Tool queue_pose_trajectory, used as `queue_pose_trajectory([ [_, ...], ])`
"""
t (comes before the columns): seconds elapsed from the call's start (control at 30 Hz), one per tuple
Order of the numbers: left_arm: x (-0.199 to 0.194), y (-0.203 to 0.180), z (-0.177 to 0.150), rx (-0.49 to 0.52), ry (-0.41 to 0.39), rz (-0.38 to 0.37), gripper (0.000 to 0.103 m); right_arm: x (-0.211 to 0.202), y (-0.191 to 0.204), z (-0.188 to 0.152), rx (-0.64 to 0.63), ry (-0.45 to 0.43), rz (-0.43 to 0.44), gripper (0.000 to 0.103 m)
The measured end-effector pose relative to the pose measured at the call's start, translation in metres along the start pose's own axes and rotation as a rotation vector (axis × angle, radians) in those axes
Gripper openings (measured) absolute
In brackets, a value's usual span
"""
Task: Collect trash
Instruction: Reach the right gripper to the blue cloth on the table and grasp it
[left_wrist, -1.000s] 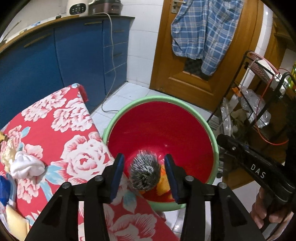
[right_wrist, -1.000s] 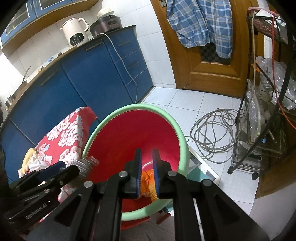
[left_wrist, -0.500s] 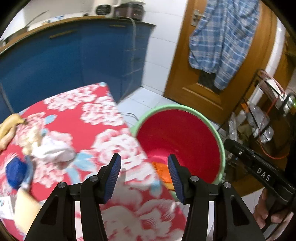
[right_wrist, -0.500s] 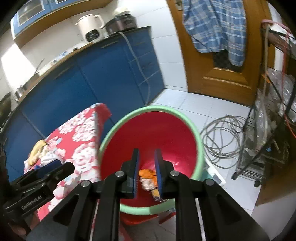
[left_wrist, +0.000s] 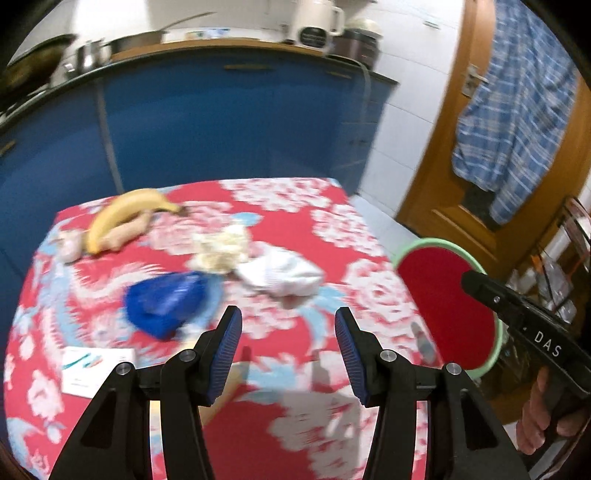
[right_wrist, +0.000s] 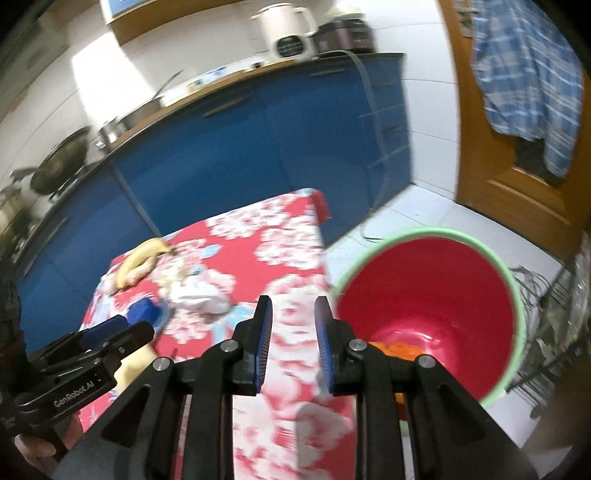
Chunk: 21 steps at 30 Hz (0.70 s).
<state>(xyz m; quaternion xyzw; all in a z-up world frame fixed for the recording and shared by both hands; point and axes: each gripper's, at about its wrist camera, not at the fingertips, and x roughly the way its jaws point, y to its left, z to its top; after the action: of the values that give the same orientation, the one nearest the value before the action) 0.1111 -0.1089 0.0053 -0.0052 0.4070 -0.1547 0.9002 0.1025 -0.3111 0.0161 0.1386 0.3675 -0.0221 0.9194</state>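
My left gripper (left_wrist: 288, 325) is open and empty above the red floral tablecloth (left_wrist: 332, 229). Ahead of it lie a crumpled blue wrapper (left_wrist: 162, 302), a white crumpled tissue (left_wrist: 280, 275) and a yellowish crumpled wad (left_wrist: 221, 247). My right gripper (right_wrist: 293, 314) is open and empty, over the table's right edge beside the red bucket with a green rim (right_wrist: 443, 280). Orange trash (right_wrist: 399, 349) lies in the bucket's bottom. The bucket also shows in the left wrist view (left_wrist: 443, 288).
A banana (left_wrist: 122, 214) and pale tubers (left_wrist: 125, 232) lie at the table's far left. A white card (left_wrist: 92, 365) lies near the left front. Blue cabinets (left_wrist: 221, 118) stand behind, a wooden door (left_wrist: 461, 177) with a plaid shirt (left_wrist: 517, 92) to the right, a wire rack (right_wrist: 554, 314) beside the bucket.
Both grippers swung left from over the bucket to the table. The bristly object between the left fingers a second ago is gone. The right gripper opened from nearly shut.
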Motion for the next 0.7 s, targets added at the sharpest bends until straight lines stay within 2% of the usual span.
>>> queue_pose_trajectory([
  [0.1, -0.007, 0.023, -0.002, -0.041, -0.009, 0.033, 0.054, 0.012, 0.024, 0.004, -0.031, 0.019, 0.041, 0.026],
  [0.4, -0.023, 0.089, -0.018, -0.163, -0.010, 0.117, 0.054, 0.052, 0.110, 0.004, -0.172, 0.101, 0.161, 0.038],
  [0.7, -0.034, 0.135, -0.031, -0.256, -0.010, 0.158, 0.054, 0.093, 0.178, -0.001, -0.327, 0.134, 0.219, 0.048],
])
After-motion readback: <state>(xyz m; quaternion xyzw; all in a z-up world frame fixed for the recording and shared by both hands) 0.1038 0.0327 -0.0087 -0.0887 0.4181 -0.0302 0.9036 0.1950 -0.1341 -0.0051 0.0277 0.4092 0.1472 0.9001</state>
